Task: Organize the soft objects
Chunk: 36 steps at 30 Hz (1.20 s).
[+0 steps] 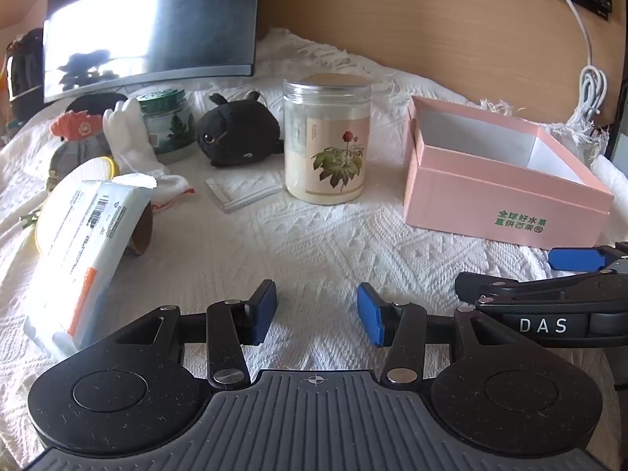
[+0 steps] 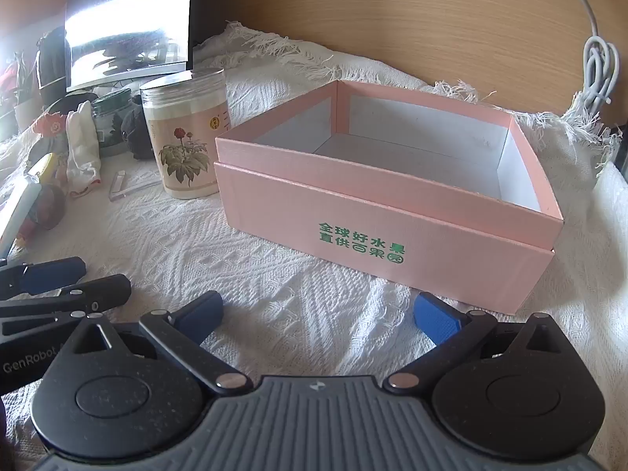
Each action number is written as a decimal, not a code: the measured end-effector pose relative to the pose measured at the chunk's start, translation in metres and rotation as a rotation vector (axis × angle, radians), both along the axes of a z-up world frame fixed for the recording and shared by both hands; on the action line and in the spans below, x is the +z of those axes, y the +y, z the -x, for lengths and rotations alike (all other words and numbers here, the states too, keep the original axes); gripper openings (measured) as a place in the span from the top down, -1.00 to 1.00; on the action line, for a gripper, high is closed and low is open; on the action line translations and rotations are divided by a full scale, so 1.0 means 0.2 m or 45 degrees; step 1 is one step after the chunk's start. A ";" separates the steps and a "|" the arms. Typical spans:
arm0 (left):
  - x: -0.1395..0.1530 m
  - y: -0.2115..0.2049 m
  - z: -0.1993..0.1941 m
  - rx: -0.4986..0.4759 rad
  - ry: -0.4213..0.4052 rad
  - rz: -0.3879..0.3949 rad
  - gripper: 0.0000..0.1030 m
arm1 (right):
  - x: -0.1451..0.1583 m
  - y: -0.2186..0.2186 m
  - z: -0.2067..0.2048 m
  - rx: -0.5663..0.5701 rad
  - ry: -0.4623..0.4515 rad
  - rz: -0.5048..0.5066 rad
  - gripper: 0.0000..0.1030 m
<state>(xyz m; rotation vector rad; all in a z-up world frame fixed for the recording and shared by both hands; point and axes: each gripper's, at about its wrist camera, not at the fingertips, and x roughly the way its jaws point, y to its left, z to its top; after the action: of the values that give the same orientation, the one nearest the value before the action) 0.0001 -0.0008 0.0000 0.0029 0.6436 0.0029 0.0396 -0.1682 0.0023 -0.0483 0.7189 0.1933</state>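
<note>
In the left wrist view, the left gripper (image 1: 317, 312) hangs over the white knitted cloth (image 1: 314, 243) with its jaws partly apart and nothing between them. The soft things all lie ahead of it and to its left: the black plush toy (image 1: 239, 133) is farthest forward, the white glove (image 1: 135, 145) is just left of that with its long axis running away from the jaws, and the wrapped tissue pack (image 1: 84, 251) is the nearest, close on the left and slanting away. The pink box (image 1: 502, 196) sits ahead and to the right, open and empty, with the flower-label jar (image 1: 327, 137) standing between it and the soft pile. The right gripper (image 1: 581, 274) shows at the right edge, just beside this one. In the right wrist view, the right gripper (image 2: 318, 312) has its jaws spread wide and empty, and the pink box (image 2: 388, 243) lies directly ahead of it and near. The plush toy (image 2: 135, 133) and glove (image 2: 82, 153) are well off to its left, beyond the jar (image 2: 184, 133). Judging from this, the left hand is the nearer one for a pick, and the right is better placed at the box.
</note>
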 end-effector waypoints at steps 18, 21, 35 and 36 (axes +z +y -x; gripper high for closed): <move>0.00 0.01 0.00 0.000 -0.003 0.023 0.01 | 0.00 0.00 0.00 0.000 -0.001 0.001 -1.00; 0.00 0.01 0.00 0.000 -0.003 0.023 0.01 | 0.00 0.00 0.00 0.000 -0.001 0.001 -1.00; 0.00 0.00 0.00 0.000 -0.002 0.021 0.01 | 0.00 0.00 0.00 0.000 0.000 0.000 -1.00; 0.00 0.00 0.00 -0.001 -0.002 0.019 0.01 | 0.00 0.00 0.00 0.000 0.000 0.000 -1.00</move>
<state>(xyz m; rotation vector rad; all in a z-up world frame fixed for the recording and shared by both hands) 0.0002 -0.0002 -0.0002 -0.0118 0.6418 -0.0024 0.0397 -0.1684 0.0021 -0.0487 0.7188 0.1933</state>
